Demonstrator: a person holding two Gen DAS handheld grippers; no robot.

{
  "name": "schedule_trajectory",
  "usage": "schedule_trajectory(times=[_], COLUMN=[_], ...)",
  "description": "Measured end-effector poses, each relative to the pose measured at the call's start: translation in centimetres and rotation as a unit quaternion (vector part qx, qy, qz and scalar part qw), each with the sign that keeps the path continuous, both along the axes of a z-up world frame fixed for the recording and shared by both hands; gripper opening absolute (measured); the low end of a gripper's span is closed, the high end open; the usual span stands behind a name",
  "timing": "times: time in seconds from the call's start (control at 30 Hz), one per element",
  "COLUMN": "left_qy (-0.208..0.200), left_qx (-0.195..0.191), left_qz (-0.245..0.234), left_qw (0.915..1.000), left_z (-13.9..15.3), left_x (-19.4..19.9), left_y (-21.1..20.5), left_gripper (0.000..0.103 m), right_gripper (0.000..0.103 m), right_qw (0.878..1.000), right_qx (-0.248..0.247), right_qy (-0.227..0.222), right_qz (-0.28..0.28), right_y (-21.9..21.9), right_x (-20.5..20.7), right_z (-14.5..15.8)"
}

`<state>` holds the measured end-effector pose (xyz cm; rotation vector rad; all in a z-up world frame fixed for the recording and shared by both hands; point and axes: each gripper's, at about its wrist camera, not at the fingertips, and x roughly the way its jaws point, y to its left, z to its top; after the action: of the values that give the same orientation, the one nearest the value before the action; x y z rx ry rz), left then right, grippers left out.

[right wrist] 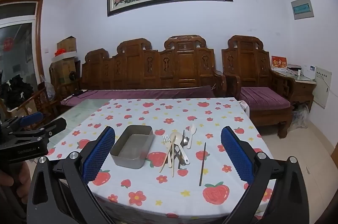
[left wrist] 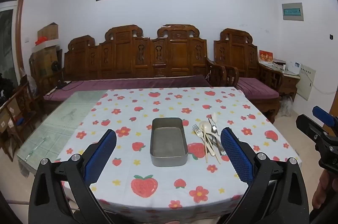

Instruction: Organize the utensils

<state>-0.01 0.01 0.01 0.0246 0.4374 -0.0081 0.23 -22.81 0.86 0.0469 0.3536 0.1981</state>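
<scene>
An empty grey metal tin [left wrist: 169,141] [right wrist: 133,146] stands on the strawberry-print tablecloth [left wrist: 147,109] [right wrist: 147,183]. To its right lies a pile of utensils [left wrist: 208,138] [right wrist: 177,145]: forks, spoons, pale chopsticks. One dark chopstick [right wrist: 202,163] lies apart, right of the pile. My left gripper [left wrist: 169,152] is open and empty, held above the near table edge in front of the tin. My right gripper [right wrist: 168,154] is open and empty, in front of the pile. Each gripper shows in the other's view: the right one [left wrist: 321,129], the left one [right wrist: 36,126].
A glass tabletop [left wrist: 63,118] lies bare left of the cloth. A carved wooden sofa [left wrist: 135,61] and armchair [left wrist: 247,67] with purple cushions stand behind the table. Cardboard boxes [left wrist: 46,48] stack at the far left. Tile floor [right wrist: 306,152] lies to the right.
</scene>
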Motion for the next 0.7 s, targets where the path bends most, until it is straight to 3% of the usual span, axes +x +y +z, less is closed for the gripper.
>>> schedule_trajectory(times=[0.7], left_qy=[-0.002], left_qx=[-0.004], left_qz=[-0.001], left_qw=[1.0000], left_z=[0.30], left_x=[0.06], left_y=[-0.22], left_gripper=[0.095], right_gripper=[0.100], right_qw=[1.000], right_qx=[-0.002], right_qy=[-0.001], right_qz=[0.001], right_y=[-0.01], right_x=[-0.06], right_z=[0.16])
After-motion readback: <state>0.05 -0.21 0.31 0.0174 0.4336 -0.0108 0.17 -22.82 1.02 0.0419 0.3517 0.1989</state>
